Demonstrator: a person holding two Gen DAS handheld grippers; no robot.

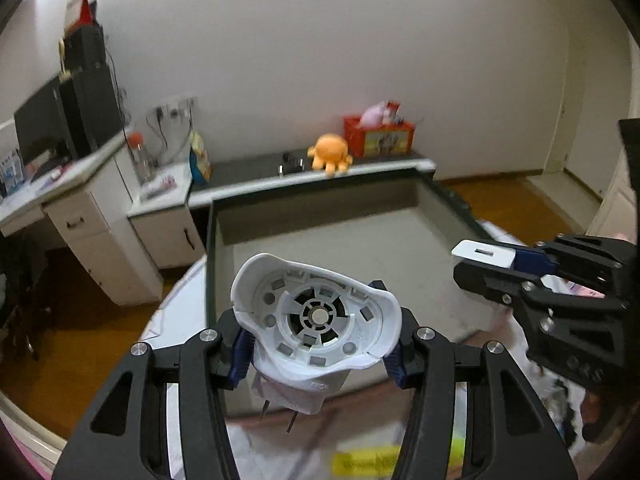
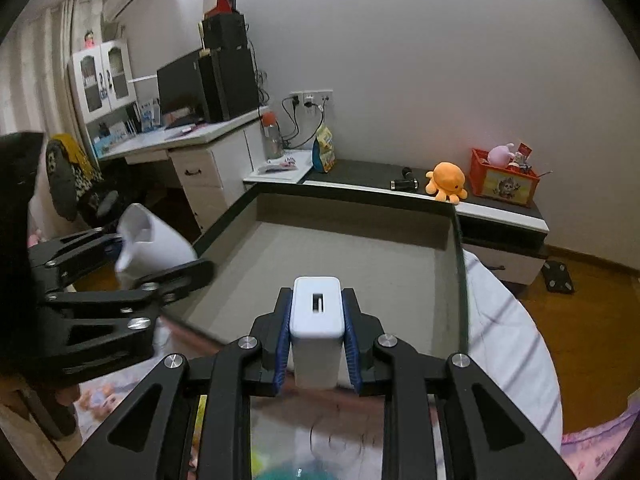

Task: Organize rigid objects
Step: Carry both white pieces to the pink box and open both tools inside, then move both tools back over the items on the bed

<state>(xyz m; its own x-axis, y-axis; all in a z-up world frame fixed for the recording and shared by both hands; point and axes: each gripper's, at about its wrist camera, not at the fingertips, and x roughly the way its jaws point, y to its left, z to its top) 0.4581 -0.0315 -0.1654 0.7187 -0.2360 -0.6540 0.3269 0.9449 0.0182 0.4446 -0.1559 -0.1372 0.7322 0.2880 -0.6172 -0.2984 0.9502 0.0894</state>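
My left gripper (image 1: 318, 350) is shut on a white plug-in device (image 1: 316, 320) with a round vented face and two metal prongs pointing down. It hangs over the near edge of a large grey box (image 1: 332, 236) with dark rims. My right gripper (image 2: 318, 338) is shut on a white rectangular charger (image 2: 317, 320) with a slot in its top, held above the same grey box (image 2: 340, 268). In the left wrist view the right gripper (image 1: 486, 262) shows at the right with the charger (image 1: 484, 254). In the right wrist view the left gripper (image 2: 132, 264) shows at the left holding the white device (image 2: 154, 246).
The box rests on a bed with patterned sheets (image 2: 508, 340). Behind it runs a low dark-topped cabinet (image 2: 360, 174) with an orange plush octopus (image 2: 446, 182) and a red toy crate (image 2: 504, 178). A white desk (image 2: 192, 136) with a monitor stands at the left. Wooden floor (image 2: 592, 316) lies to the right.
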